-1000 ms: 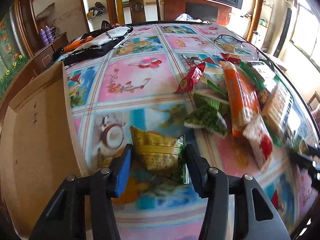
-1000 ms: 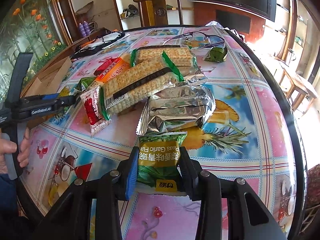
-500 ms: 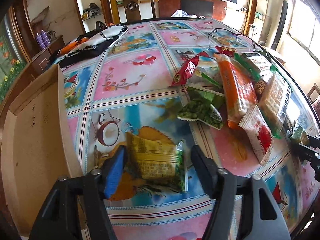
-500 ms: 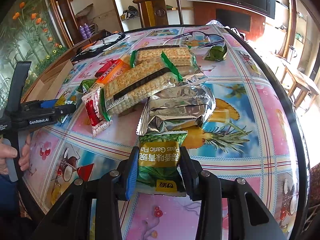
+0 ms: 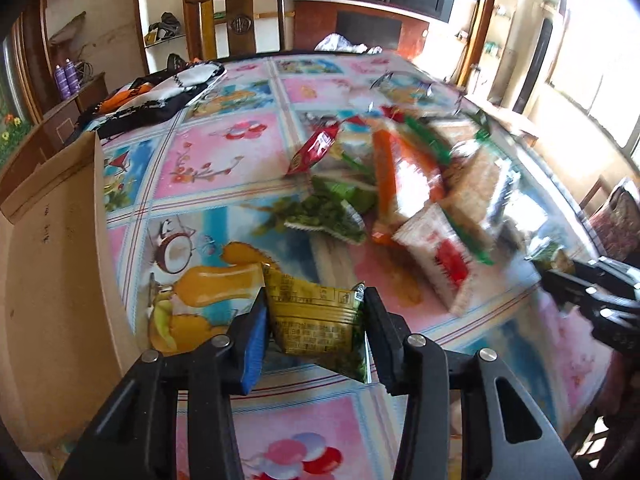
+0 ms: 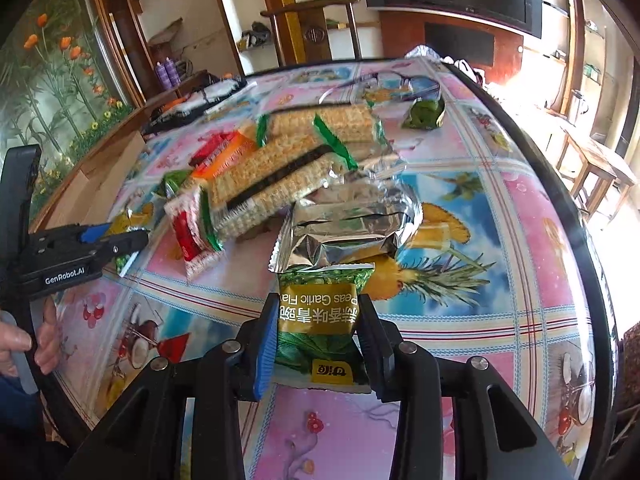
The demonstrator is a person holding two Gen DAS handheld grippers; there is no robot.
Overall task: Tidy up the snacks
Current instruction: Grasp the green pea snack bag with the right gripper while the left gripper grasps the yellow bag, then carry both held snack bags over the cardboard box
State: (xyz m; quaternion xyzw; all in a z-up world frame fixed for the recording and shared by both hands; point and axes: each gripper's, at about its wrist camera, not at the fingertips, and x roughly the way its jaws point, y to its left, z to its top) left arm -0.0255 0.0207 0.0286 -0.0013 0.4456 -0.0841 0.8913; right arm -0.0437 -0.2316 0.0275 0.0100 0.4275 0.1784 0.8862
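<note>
Clamping a yellow snack packet (image 5: pixel 316 320) between its two fingers, the left tool (image 5: pixel 314 332) has just been closing its jaws, and the pads now press the packet's sides above the bench (image 5: pixel 240 160). Just to that tool's left stands a cardboard box (image 5: pixel 52 280), its flap raised. The right tool (image 6: pixel 316 344) is clenched on a green garlic-pea packet (image 6: pixel 320 320) low over the bench, right behind a silver foil pack (image 6: pixel 352 224). Farther out lies the heap of snacks: long cracker packs (image 6: pixel 280 172), an orange packet (image 5: pixel 404 176), a red-and-white packet (image 6: pixel 192 236) and a small green pouch (image 6: pixel 424 114) set apart.
</note>
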